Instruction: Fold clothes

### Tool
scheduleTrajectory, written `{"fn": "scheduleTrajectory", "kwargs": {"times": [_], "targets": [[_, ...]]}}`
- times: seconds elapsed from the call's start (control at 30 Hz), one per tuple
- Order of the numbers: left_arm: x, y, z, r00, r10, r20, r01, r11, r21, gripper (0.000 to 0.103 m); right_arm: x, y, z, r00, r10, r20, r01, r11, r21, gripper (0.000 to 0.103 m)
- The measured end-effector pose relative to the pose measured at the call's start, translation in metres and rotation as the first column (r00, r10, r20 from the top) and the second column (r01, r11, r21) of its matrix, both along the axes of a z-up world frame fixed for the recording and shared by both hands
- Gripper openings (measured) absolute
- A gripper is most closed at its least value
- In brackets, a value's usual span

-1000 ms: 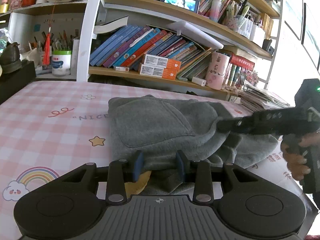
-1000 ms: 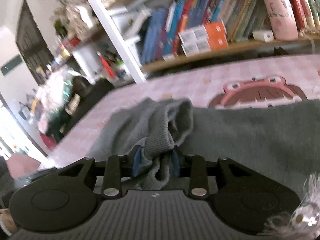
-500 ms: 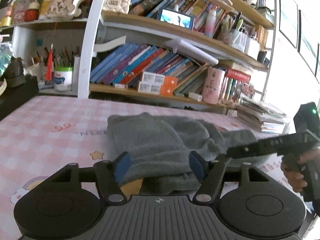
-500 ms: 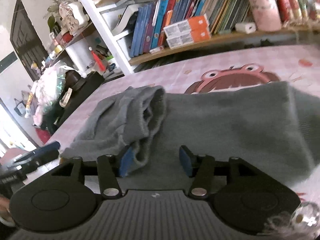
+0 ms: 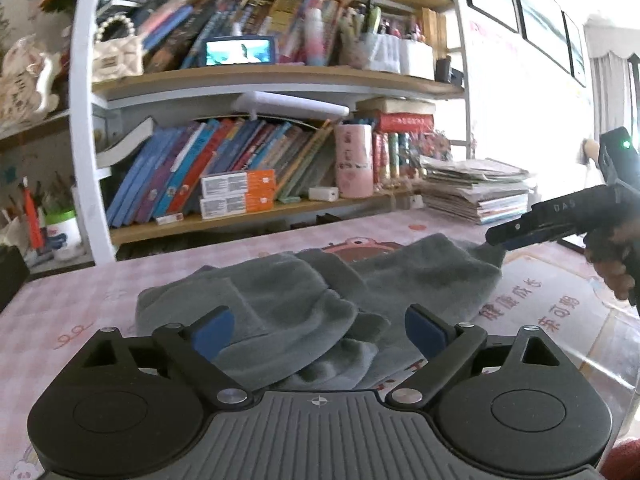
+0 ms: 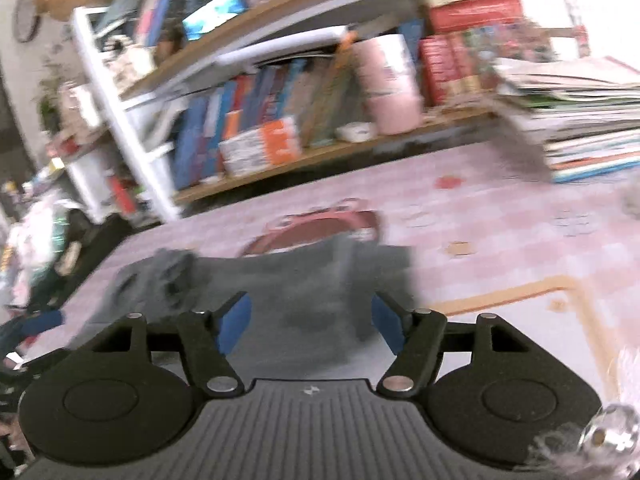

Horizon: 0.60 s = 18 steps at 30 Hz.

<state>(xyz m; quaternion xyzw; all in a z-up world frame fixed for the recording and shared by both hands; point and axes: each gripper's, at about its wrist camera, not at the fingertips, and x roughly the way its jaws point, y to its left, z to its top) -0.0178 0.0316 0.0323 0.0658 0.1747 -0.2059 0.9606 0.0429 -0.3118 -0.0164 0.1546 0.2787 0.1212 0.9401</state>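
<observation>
A grey knit garment lies bunched on the pink checked tablecloth, a thick fold piled on its left half. My left gripper hovers at its near edge, its jaws still opening; the fold lies below and between the blue pads, untouched. In the left wrist view, my right gripper is held by a hand at the garment's far right corner. The blurred right wrist view shows the right gripper over the flat garment, jaws opening and pressing on nothing.
A bookshelf with leaning books, a pink cup and orange boxes runs along the table's far side. A stack of magazines sits at the back right. A black box stands at the left edge.
Both grippers let go of the folds they held and opened wide. Each drew back from the garment, the right one swinging toward the garment's right end.
</observation>
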Motion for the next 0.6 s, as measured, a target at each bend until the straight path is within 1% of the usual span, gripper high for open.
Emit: {"fn": "scheduleTrajectory", "kwargs": {"times": [0.1,0.2,0.3,0.4,0.6], "targets": [[0.001,-0.012,-0.001,1.000,-0.027,-0.011,0.027,1.000,0.012,0.097,0.000,-0.020,-0.007,0.999,-0.034,-0.034,0.033,0.999,-0.008,0.069],[0.004,-0.025,-0.005,0.998,-0.050,-0.029,0.051,0.998,0.031,0.097,0.000,-0.030,-0.017,0.997,-0.029,-0.070,0.030,1.000,0.007,0.069],[0.007,-0.042,-0.009,0.996,-0.079,-0.050,0.082,0.995,0.061,0.097,0.001,-0.032,-0.024,0.996,-0.016,-0.087,0.019,0.999,0.028,0.069],[0.009,-0.059,-0.011,0.992,-0.114,-0.050,0.118,0.987,0.106,0.098,0.005,-0.037,-0.030,0.994,-0.011,-0.107,0.017,0.998,0.059,0.067],[0.013,-0.093,-0.014,0.986,-0.166,-0.030,0.168,0.963,0.210,0.098,0.019,-0.049,-0.037,0.990,-0.005,-0.142,0.025,0.990,0.136,0.064]]}}
